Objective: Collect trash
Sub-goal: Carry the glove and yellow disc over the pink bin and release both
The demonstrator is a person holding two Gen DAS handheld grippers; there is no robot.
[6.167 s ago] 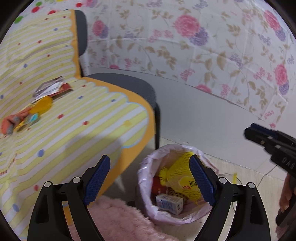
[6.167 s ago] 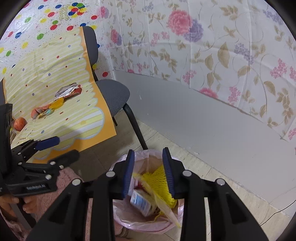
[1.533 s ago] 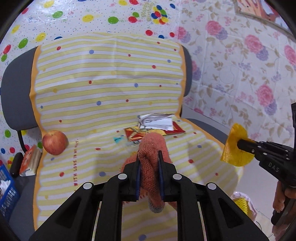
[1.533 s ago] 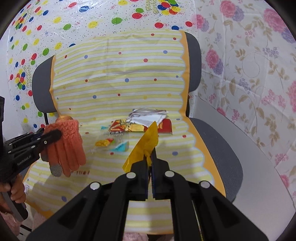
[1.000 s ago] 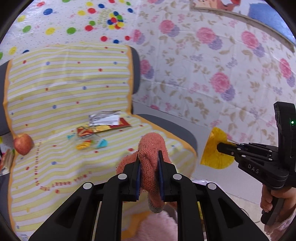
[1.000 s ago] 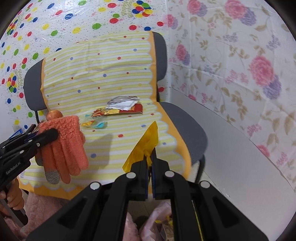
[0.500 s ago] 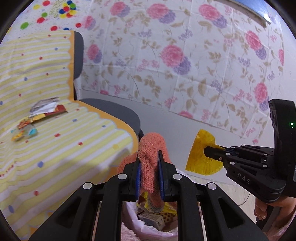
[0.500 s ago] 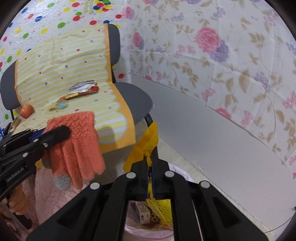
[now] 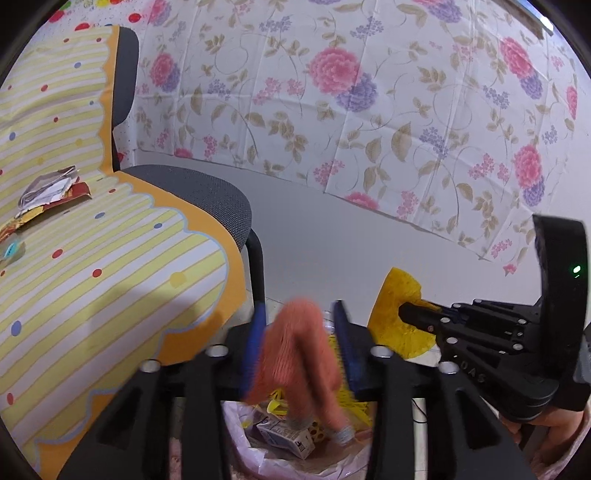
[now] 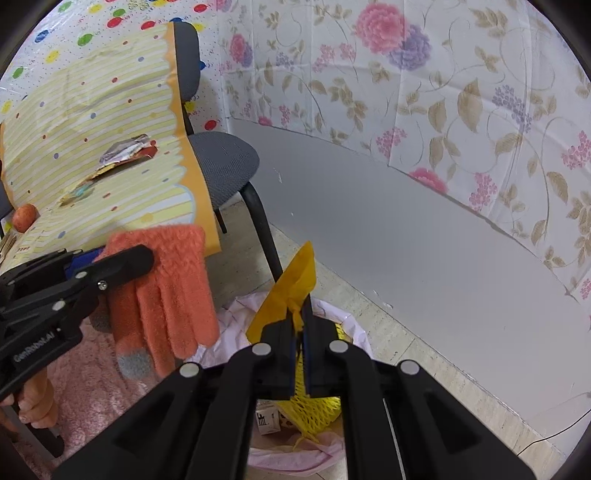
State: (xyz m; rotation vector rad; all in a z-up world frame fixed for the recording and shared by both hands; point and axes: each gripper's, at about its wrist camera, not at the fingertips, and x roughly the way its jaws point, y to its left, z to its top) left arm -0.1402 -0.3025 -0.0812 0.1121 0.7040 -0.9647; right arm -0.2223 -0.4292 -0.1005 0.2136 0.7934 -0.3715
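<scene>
Left gripper [image 9: 299, 343] – jaws opening, letting go the orange glove [image 9: 299, 354], which was clamped a moment ago and now drops toward the bin [image 10: 343, 325] below. Right gripper [image 10: 301, 328] – clamped on the yellow wrapper [image 10: 291, 288] above the bin, release still due.

you're facing a grey chair [image 10: 225, 162] draped with a yellow striped, dotted cloth [image 9: 92, 266] edged in orange. an apple [image 10: 24, 218] sits at the cloth's far left edge. behind it hangs a floral sheet [image 9: 369, 110] over a plain grey wall [image 10: 406, 251], with a balloon-print sheet [image 10: 92, 26] to its left. a pink fluffy rug [image 10: 96, 391] lies on the pale tiled floor [image 10: 417, 347].
</scene>
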